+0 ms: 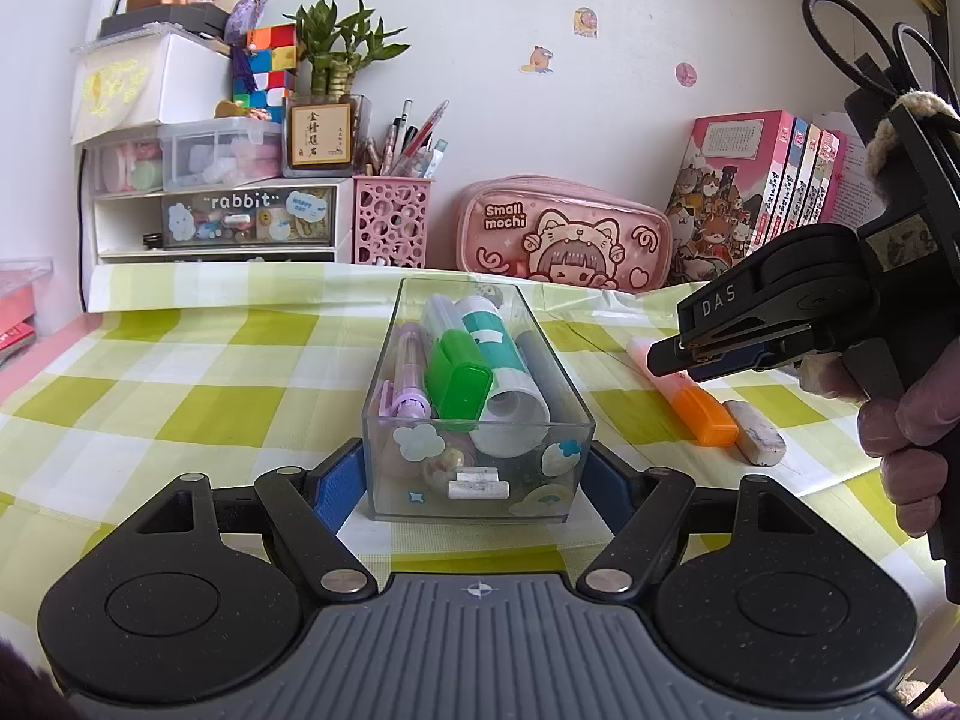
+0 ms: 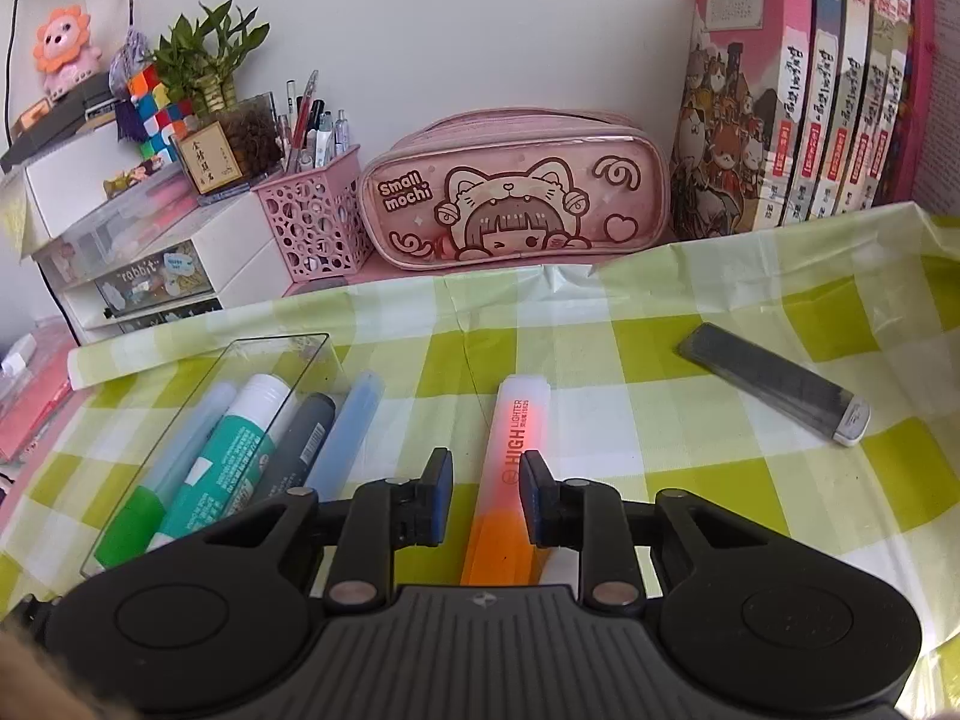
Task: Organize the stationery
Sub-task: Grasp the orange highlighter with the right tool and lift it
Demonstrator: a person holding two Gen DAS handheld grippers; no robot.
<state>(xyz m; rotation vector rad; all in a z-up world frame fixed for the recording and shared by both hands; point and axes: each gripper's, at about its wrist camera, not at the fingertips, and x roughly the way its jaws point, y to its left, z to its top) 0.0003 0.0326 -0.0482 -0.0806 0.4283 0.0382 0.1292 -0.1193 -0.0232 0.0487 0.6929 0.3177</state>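
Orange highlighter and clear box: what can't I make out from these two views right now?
- Orange highlighter: right wrist view, near end hidden under the right gripper; pad contact unclear.
- White eraser: in the right view only a sliver shows.
- Clear box: items at the bottom blurred behind stickers; left gripper pads partly hidden by its walls.

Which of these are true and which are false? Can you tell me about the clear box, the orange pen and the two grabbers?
1. The left gripper clamps the clear box by its sides. True.
2. The highlighter is already in the box. False: it lies on the checked cloth beside the box.
3. The right gripper has the highlighter between its fingers. True, though the pads do not seem to press on it.
4. The box is empty. False: it holds a green marker and a glue stick, among others.
5. The eraser lies next to the highlighter. True.
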